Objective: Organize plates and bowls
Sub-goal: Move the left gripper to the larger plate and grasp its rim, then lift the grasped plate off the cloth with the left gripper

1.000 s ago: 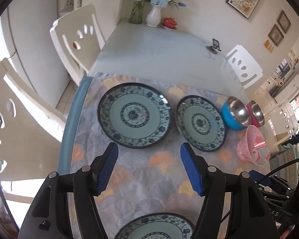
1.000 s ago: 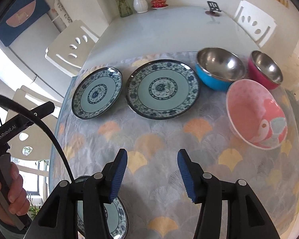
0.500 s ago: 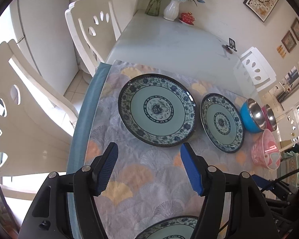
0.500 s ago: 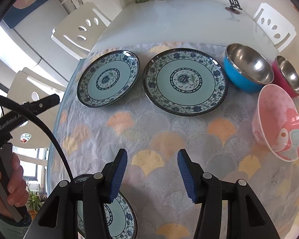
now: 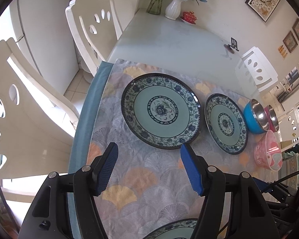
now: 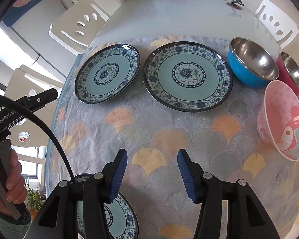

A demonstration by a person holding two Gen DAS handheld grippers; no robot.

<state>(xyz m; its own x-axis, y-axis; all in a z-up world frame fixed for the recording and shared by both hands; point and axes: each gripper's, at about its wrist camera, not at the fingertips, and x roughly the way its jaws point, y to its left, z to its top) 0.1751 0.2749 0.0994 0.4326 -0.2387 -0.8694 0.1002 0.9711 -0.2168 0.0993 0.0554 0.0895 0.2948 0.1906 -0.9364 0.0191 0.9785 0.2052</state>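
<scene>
Two blue-patterned plates lie side by side on the fan-patterned cloth: the left plate (image 5: 160, 111) (image 6: 107, 73) and the middle plate (image 5: 226, 123) (image 6: 188, 75). Right of them stand a blue steel bowl (image 6: 251, 65), a red steel bowl (image 6: 293, 73) and a tilted pink bowl (image 6: 283, 119). A third plate (image 6: 119, 215) (image 5: 175, 229) lies at the near edge, partly hidden by the fingers. My left gripper (image 5: 149, 147) hangs open over bare cloth, just short of the left plate. My right gripper (image 6: 152, 152) is open above the cloth with nothing in it.
White chairs (image 5: 93, 29) (image 6: 277, 22) stand around the glass table (image 5: 169, 39). Vases (image 5: 173, 6), a red lidded cup (image 5: 189, 17) and a small black stand (image 6: 235, 0) sit at the far end. A hand (image 6: 12, 179) holds the left gripper's handle at the cloth's left edge.
Both grippers have sunk closer to the table, so plates and bowls look larger. The left view has swung left toward the cloth's edge. Jaw openings are unchanged.
</scene>
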